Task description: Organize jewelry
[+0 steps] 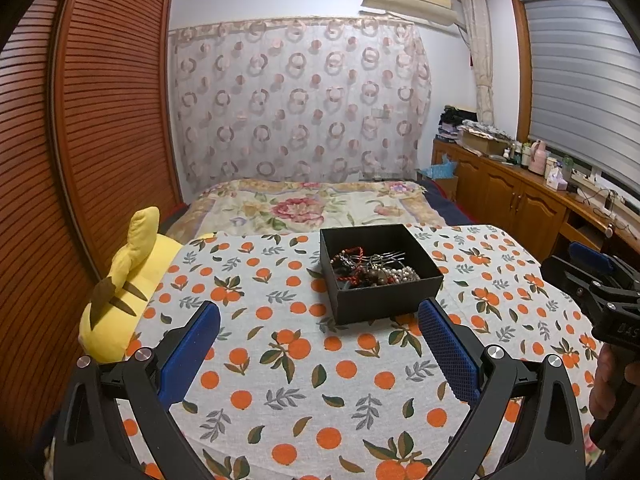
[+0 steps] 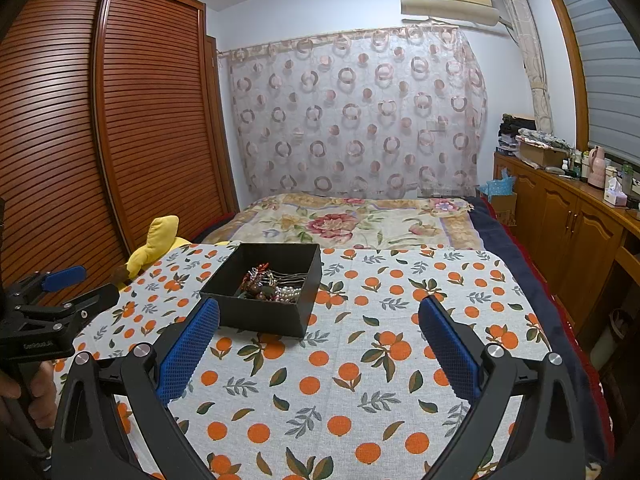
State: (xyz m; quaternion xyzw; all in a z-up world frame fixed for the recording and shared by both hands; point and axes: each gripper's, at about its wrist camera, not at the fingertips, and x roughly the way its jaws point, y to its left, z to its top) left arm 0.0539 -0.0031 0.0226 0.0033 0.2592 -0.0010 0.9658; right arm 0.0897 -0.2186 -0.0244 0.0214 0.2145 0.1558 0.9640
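Black box, orange-fruit-patterned cloth

Soft, even indoor light, no harsh shadows or glare. Fisheye bends the edges hard, corners vignette black. Far wall maybe slightly soft.

A black open-topped box is sitting upright on an orange-print cloth. Jewelry is lying tangled inside it: red cord, dark beads, a string of pearls and a metal hair comb, all heaped toward one side.
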